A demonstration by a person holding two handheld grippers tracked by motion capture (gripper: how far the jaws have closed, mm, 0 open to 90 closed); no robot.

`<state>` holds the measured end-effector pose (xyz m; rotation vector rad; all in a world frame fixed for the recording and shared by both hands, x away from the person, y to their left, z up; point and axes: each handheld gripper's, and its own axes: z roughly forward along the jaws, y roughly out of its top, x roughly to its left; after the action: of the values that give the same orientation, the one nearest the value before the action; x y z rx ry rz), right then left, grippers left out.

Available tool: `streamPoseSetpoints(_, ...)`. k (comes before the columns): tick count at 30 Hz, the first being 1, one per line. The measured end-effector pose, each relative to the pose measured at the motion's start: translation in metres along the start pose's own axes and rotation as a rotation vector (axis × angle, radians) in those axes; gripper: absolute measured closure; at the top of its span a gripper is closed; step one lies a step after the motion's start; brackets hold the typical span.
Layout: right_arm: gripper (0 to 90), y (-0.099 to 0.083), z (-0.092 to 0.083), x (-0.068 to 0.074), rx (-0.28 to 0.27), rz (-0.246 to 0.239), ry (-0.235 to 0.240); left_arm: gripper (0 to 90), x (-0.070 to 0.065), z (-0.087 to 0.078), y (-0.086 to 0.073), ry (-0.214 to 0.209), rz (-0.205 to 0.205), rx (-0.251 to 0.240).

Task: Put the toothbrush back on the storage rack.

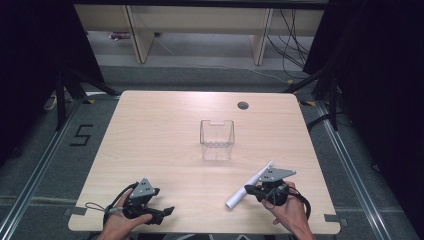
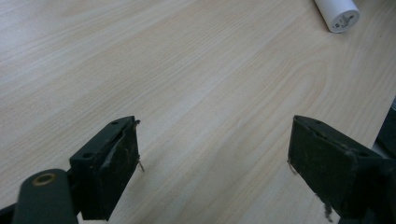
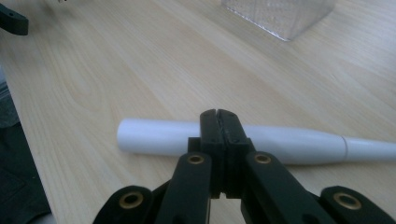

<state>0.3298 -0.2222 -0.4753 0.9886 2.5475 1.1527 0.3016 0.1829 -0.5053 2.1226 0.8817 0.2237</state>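
Because its jaws are pressed flat together just in front of the white tube [image 3: 289,142], the right gripper [image 3: 218,122] pinches nothing; the tube lies on the table [image 1: 165,150] at lower right, ready beside the clear bin [image 1: 217,140]. The left gripper [image 2: 212,154] waits spread at lower left.

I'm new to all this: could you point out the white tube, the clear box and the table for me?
white tube [image 3: 154,136]: right gripper view, on its thick end.
clear box [image 1: 217,141]: high view, on its front wall.
table [image 1: 150,130]: high view, on bare wood.

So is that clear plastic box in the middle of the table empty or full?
Empty. The clear plastic box stands upright and open-topped, and the wood table shows through its walls.
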Motion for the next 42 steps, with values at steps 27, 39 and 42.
streamPoseSetpoints(27, 90.0, 0.021, 0.047, 0.031, 0.104, -0.112, 0.083, 15.6, -0.001, 0.0, 0.0, -0.001, -0.006, -0.01)
streamPoseSetpoints(39, 90.0, 0.014, 0.046, 0.036, 0.148, -0.094, 0.113, 15.6, -0.001, -0.001, 0.0, -0.002, 0.005, -0.005)
streamPoseSetpoints(42, 90.0, 0.008, 0.038, 0.035, 0.18, -0.102, 0.109, 15.6, 0.0, -0.001, 0.0, 0.005, 0.005, -0.005)
